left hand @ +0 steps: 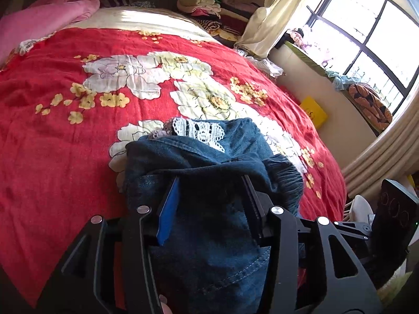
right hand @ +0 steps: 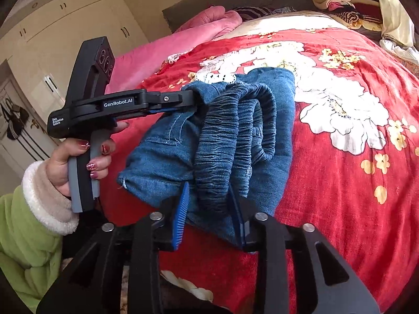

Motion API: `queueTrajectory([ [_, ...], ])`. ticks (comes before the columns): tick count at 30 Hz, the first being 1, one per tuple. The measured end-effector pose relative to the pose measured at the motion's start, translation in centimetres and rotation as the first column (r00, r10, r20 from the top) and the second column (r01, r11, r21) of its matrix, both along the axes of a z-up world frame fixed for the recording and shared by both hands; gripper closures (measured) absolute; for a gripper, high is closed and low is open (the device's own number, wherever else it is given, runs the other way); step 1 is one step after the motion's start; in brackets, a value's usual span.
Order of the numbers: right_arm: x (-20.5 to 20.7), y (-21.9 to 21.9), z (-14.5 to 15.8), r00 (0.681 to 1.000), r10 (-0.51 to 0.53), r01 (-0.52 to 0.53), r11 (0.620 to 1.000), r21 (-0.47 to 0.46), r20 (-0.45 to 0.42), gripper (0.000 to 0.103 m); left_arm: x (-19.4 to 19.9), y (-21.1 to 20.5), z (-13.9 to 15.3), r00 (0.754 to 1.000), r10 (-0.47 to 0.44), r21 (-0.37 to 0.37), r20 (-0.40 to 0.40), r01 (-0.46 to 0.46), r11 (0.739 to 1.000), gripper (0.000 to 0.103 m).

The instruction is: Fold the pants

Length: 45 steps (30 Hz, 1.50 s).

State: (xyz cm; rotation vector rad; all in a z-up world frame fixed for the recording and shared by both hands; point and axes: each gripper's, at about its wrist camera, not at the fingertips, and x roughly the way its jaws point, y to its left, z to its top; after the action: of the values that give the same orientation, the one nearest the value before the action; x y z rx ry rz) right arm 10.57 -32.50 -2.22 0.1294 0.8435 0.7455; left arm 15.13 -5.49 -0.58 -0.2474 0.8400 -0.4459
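While the bunched blue denim pants [right hand: 222, 136] hang above the red floral bedspread [right hand: 340, 183], the left gripper [right hand: 193, 99] clamps their left edge. The right gripper [right hand: 209, 209] pinches the gathered elastic waistband [right hand: 235, 130] between its blue-padded fingers [right hand: 180, 219].

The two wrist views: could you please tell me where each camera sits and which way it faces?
Left wrist: on the left claw, facing across the red bedspread toward the window; only its fingers show.
Right wrist: on the right claw, facing the headboard; the left hand shows.
Both share the denim pants, each claw clamping them.
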Motion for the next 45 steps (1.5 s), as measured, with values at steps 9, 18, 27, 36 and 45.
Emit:
queueTrajectory([
  [9, -1.4, 0.2, 2.6, 0.998, 0.009, -0.013, 0.998, 0.058, 0.067, 0.061, 0.4, -1.1, 1.7, 0.999, -0.046, 0.009, 0.024, 0.046, 0.999, 0.063],
  [18, 0.8, 4.9, -0.2, 0.998, 0.046, -0.047, 0.999, -0.02, -0.042, 0.058, 3.9, -2.2, -1.1, 0.999, -0.032, 0.048, -0.033, 0.033, 0.998, 0.063],
  [27, 0.0, 4.6, 0.2, 0.998, 0.037, -0.036, 0.999, 0.013, -0.043, 0.054, 3.8, -2.1, -0.7, 0.999, -0.022, 0.033, -0.025, 0.022, 0.999, 0.052],
  [36, -2.0, 0.2, 2.9, 0.995, -0.095, 0.094, 0.994, 0.049, 0.029, 0.032, -0.2, -1.0, 3.4, 0.998, 0.031, 0.092, 0.062, -0.036, 0.995, 0.022],
  [45, -1.7, -3.2, 3.9, 0.976, -0.213, 0.21, 0.976, 0.055, 0.046, 0.021, -2.8, 0.0, 4.8, 0.995, 0.063, 0.103, 0.081, -0.072, 0.992, 0.01],
])
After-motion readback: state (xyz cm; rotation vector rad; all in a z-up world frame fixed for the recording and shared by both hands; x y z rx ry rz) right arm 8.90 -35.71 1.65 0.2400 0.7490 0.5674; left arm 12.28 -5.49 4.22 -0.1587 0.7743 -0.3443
